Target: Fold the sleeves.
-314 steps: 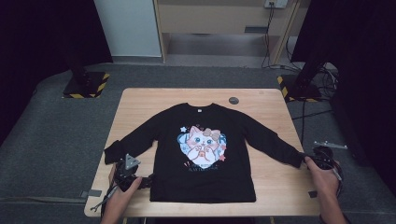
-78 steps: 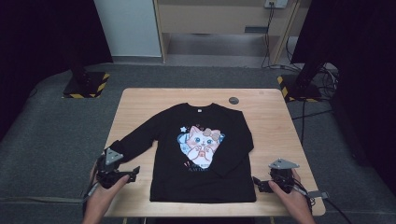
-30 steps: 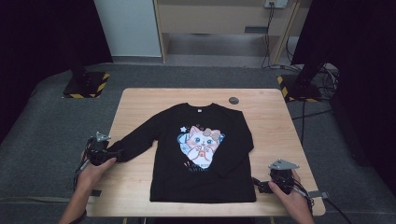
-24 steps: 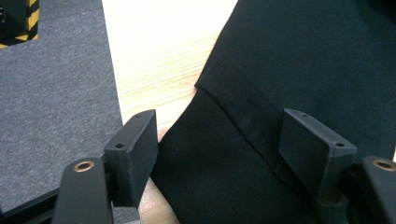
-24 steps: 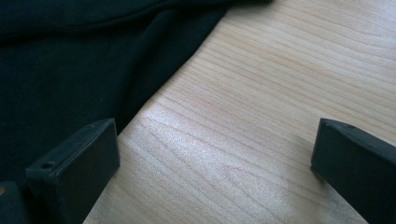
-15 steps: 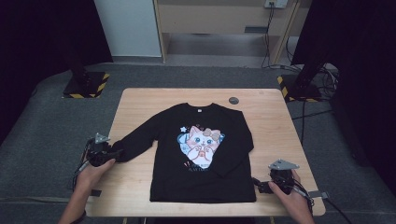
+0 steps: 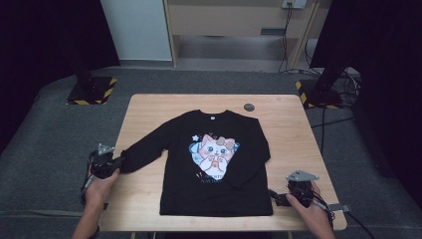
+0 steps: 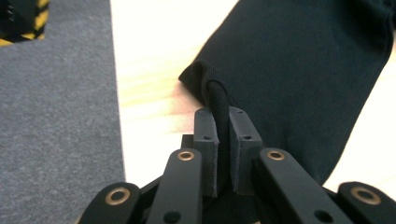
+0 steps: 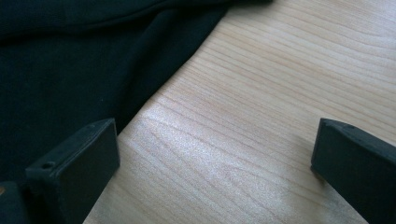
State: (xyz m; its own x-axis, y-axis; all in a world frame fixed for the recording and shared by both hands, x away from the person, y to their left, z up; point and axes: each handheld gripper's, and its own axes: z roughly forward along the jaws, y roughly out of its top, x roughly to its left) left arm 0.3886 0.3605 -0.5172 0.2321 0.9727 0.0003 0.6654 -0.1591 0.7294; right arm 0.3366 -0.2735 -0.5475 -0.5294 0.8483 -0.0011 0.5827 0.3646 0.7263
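A grey carpeted floor [image 7: 50, 124] is surrounding one pale wooden table [image 7: 293, 134]. One black sweatshirt [image 7: 219, 164] is lying flat mid-table, collar toward the far edge, hem toward the near edge. The left gripper [image 7: 115, 162] has just been closing and is pinching the sleeve cuff [image 8: 210, 86] at the left edge. The right gripper [image 7: 276, 196] is gaping by the hem's near-right corner.

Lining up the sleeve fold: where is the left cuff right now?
In the high view, the left cuff lies at the table's left edge, pinched in the left tool.
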